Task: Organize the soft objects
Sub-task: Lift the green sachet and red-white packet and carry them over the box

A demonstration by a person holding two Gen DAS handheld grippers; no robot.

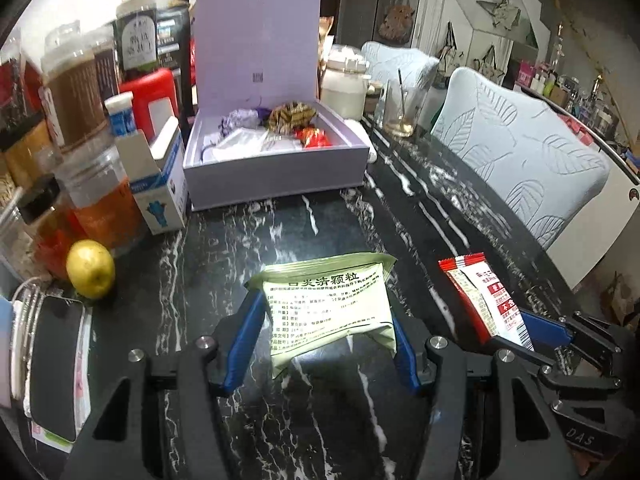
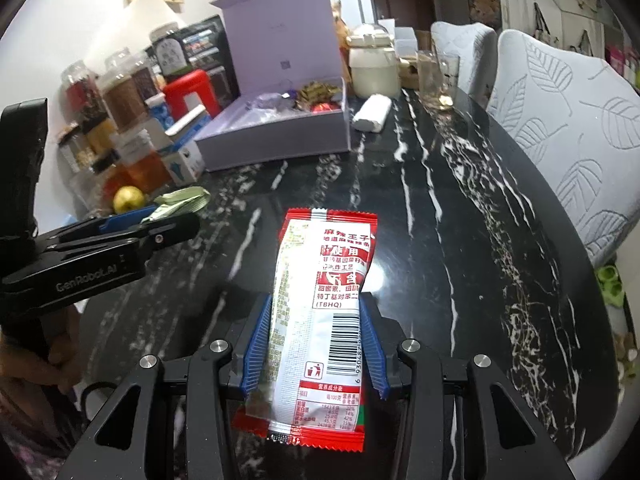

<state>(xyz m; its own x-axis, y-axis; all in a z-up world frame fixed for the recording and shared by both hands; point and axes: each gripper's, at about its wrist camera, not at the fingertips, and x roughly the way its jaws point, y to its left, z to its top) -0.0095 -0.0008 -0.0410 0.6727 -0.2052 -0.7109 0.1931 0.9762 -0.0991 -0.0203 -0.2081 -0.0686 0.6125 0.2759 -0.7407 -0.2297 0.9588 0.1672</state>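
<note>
The green sachet (image 1: 328, 308) hides its lower corners behind the blue pads, and its small print is too blurred to read. In the left wrist view the red snack packet (image 1: 486, 300) is half covered by the right gripper (image 1: 516, 334). The contents of the lilac box (image 1: 276, 168) (crumpled wrappers, mostly) stay indistinct.
</note>
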